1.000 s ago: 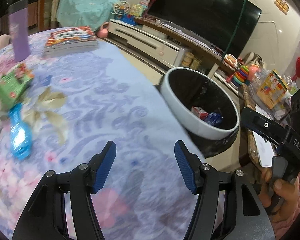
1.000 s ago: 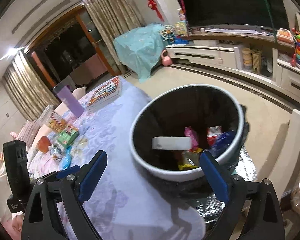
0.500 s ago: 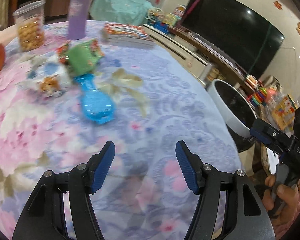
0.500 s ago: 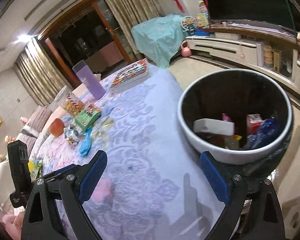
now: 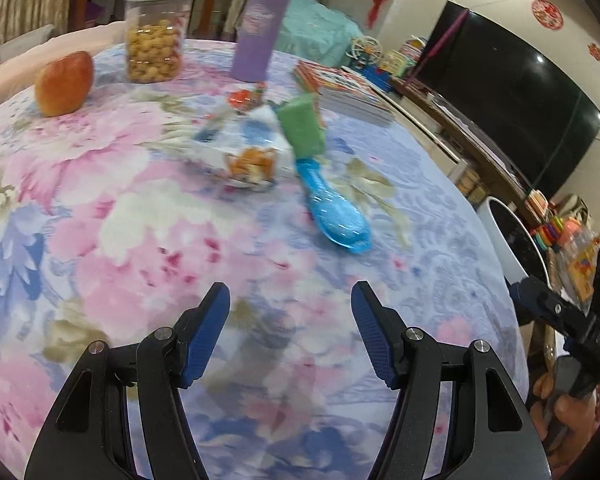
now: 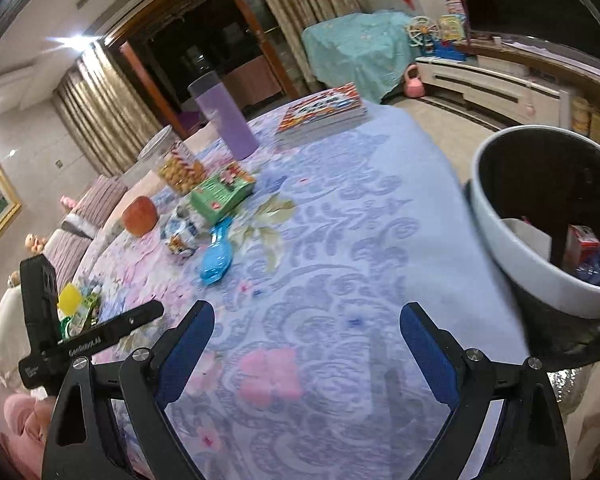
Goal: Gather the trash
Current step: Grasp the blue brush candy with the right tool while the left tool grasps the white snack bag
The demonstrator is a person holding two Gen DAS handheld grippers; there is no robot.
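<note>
Centrally on the tabletop [image 5: 148, 216], under a floral pink-and-lilac cloth, lies the trash: a crumpled blue-and-white snack wrapper [image 5: 246, 148], a green packet [image 5: 303, 126] touching its right edge, and a blue plastic package [image 5: 334, 210] just near of the packet. In the right wrist view the same cluster appears at mid-left: wrapper [image 6: 184, 232], green packet [image 6: 222, 192], blue package [image 6: 217, 254]. A small red-and-clear wrapper [image 5: 246, 98] sits just beyond the snack wrapper. Further scraps, yellow and green [image 6: 78, 304], lie at the tabletop's left edge in the right wrist view, partly hidden behind the other tool.

Left claw [image 5: 290, 330]: jaws spread wide, empty, hovering above bare cloth near of the blue package. Right claw [image 6: 306, 350]: jaws spread wide, empty, over the lilac part of the cloth. A hand [image 5: 568, 420] grips the right tool's handle at the lower right of the left wrist view.

Trash bin [image 6: 496, 216]: white rim, dark interior, standing just beside the tabletop's right edge; it holds a red-and-white carton [image 6: 582, 240], a white piece and blue plastic.

Far items on the tabletop: an apple [image 5: 64, 82], a clear jar of snacks [image 5: 156, 36], a purple tumbler [image 5: 260, 28], and a stack of books [image 5: 348, 92]. Beyond, a dark television [image 5: 512, 96] stands along the right wall.
</note>
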